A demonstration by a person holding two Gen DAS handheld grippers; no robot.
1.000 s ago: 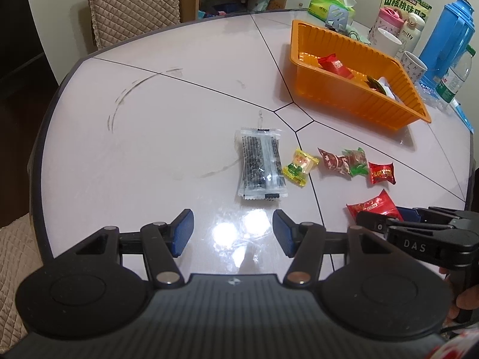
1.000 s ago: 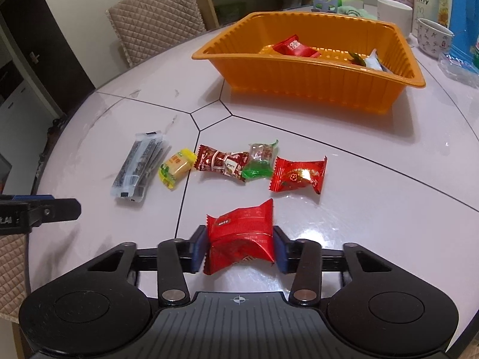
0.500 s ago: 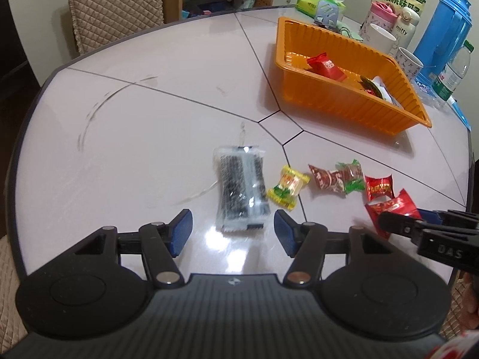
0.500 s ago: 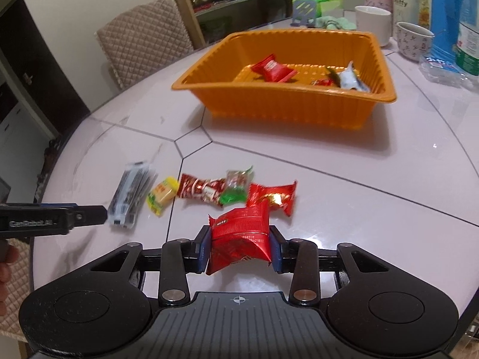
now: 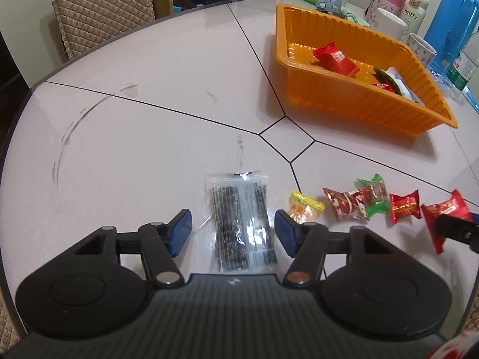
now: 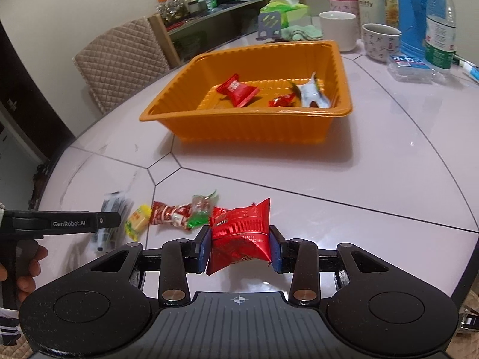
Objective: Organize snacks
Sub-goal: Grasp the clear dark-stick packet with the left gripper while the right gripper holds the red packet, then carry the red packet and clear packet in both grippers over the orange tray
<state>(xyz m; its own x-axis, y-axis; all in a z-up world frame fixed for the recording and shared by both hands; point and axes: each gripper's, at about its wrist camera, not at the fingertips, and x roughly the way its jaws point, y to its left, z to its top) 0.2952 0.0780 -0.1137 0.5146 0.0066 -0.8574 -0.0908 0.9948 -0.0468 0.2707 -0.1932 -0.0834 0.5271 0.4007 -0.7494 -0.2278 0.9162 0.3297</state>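
Note:
My left gripper [image 5: 233, 229] is open, its blue pads on either side of a clear packet of dark sticks [image 5: 241, 224] lying on the table. My right gripper [image 6: 239, 248] is shut on a red snack packet [image 6: 239, 236] and holds it above the table; the packet also shows in the left wrist view [image 5: 446, 215]. An orange tray [image 6: 239, 128] stands beyond, with a red packet [image 6: 236, 88], a small red candy and a white wrapper inside. A yellow candy [image 5: 304, 209], a red-white candy [image 5: 344, 206], a green candy [image 5: 374, 194] and a red candy [image 5: 404, 206] lie in a row on the table.
Mugs [image 6: 338, 30], a pink cup, a blue thermos [image 5: 449, 18], a water bottle [image 6: 440, 24] and a tissue pack [image 6: 284, 9] stand behind the tray. A quilted chair [image 5: 101, 9] is at the table's far edge. My left gripper shows at the left in the right wrist view [image 6: 60, 224].
My left gripper has moved forward until the clear packet lies between its open pads. My right gripper has lifted the red packet off the table and risen toward the tray.

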